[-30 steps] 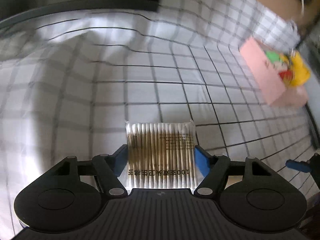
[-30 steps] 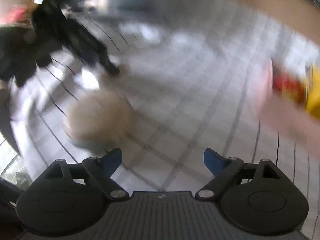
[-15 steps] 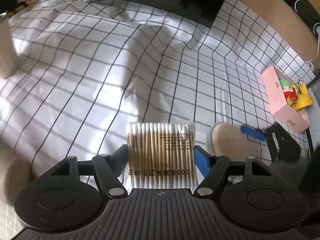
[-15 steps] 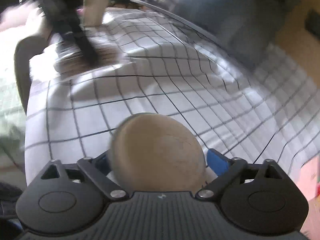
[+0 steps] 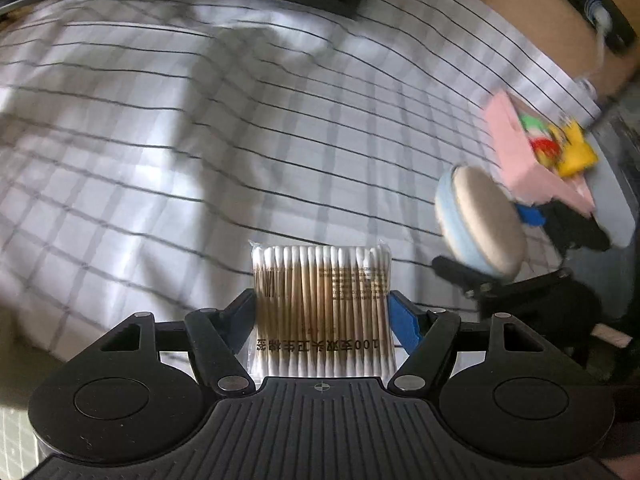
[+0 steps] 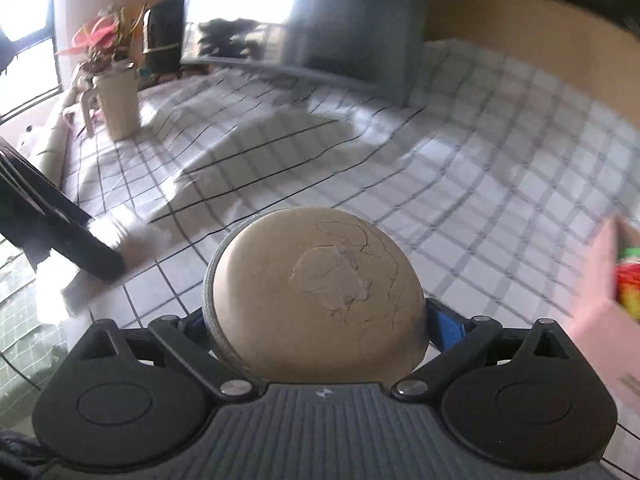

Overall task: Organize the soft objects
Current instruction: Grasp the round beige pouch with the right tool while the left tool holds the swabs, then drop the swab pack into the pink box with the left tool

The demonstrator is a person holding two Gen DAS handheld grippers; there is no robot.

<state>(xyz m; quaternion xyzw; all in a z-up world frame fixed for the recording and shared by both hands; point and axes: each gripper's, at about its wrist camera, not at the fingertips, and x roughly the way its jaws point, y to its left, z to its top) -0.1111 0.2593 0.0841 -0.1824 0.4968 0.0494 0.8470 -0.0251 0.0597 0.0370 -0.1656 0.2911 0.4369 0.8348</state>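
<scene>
Since half a second ago the left claw (image 5: pixel 322 312) has swung a little, so the pink box (image 5: pixel 532 160) now sits higher at the right side of its view, and the round pad (image 6: pixel 316 300) has been lifted off the checked cloth (image 5: pixel 200 140) and carried toward that box.

On the left, the left claw is clamped on the pack of cotton swabs (image 5: pixel 322 308). Its blue fingers press the two long sides of the pack, so the sticks point forward and the thin plastic does not fold. I think this grip is chosen because the pack is flat and soft.

In the middle, the checked cloth is wrinkled and covers the desk; nothing else lies on this part.

On the right, the right claw (image 6: pixel 316 328) is clamped on the round pad, beige on top with a pale blue rim. The fingers hold it at its widest part, probably so it cannot slip out. In the left view the pad hangs in the air just beside the pink box, which stands near the far right edge of the desk with colourful things (image 5: pixel 560 148) inside. Probably both objects are going there.
</scene>
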